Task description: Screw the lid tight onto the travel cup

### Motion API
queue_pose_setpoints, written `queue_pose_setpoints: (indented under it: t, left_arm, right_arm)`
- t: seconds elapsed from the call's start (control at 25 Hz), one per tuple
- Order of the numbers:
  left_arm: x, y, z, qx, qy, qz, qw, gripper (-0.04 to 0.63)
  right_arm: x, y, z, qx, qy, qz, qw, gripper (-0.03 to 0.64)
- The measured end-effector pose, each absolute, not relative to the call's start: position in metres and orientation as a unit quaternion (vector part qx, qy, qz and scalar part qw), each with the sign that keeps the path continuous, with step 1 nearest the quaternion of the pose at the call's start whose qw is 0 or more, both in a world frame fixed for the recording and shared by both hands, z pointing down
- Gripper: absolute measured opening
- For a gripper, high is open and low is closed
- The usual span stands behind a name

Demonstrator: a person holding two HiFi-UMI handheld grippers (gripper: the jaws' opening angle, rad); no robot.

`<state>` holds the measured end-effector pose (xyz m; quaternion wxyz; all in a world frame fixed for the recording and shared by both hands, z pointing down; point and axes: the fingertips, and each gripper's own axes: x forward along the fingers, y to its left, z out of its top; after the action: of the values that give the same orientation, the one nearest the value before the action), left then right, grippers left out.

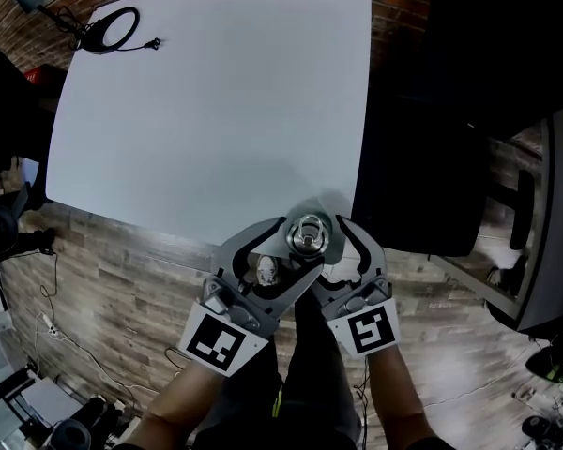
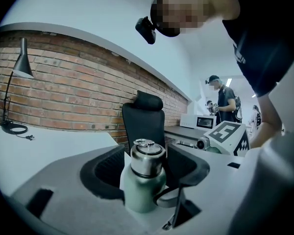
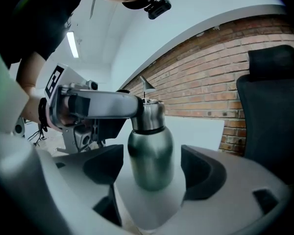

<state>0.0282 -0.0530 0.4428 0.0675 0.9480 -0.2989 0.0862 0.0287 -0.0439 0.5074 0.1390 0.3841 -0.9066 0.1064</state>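
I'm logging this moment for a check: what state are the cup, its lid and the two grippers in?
travel cup: upright, at the near edge of the table.
lid: on the cup; how tight it is can't be seen.
left gripper: shut on the lid.
right gripper: open, jaws round the cup's body with small gaps.

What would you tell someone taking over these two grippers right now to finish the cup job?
Left gripper: shut on the lid, which sits on the travel cup.
Right gripper: open, jaws flanking the cup's body with slim gaps.
The cup seems to stand at the near corner of the white table.
Done: lid placed.
Left: clamp the body and twist the lid tight; how tight it is now cannot be judged.
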Motion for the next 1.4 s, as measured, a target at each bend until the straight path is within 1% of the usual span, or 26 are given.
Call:
queue_pose_setpoints:
  t: [0.44,0.52,0.72,1.0,1.2,1.4]
  left_arm:
    - [0.039,-0.059,0.443,0.943,-0.319,0.08,0.056,0.259]
    - [0.039,-0.06,0.444,0.938,-0.332,0.08,0.055,0.244]
    - [0.039,-0.059,0.445,0.94,-0.33,0.078,0.042,0.244]
    - [0.041,-0.055,0.445,0.964,-0.251,0.077,0.036,0.242]
    - [0.045,-0.052,0.444,0.985,-0.151,0.083,0.021,0.242]
    - [0.047,-0.051,0.445,0.996,-0.028,0.078,0.042,0.244]
  right_arm:
    - [0.015,-0.054,0.516,0.373,-0.912,0.108,0.135,0.334]
    - [0.014,-0.056,0.517,0.374,-0.912,0.108,0.131,0.334]
    - [0.014,-0.055,0.519,0.381,-0.909,0.11,0.127,0.334]
    - [0.015,-0.054,0.52,0.379,-0.91,0.109,0.128,0.334]
    - [0.016,-0.054,0.52,0.375,-0.912,0.11,0.127,0.334]
    - [0.016,-0.055,0.519,0.372,-0.913,0.117,0.12,0.334]
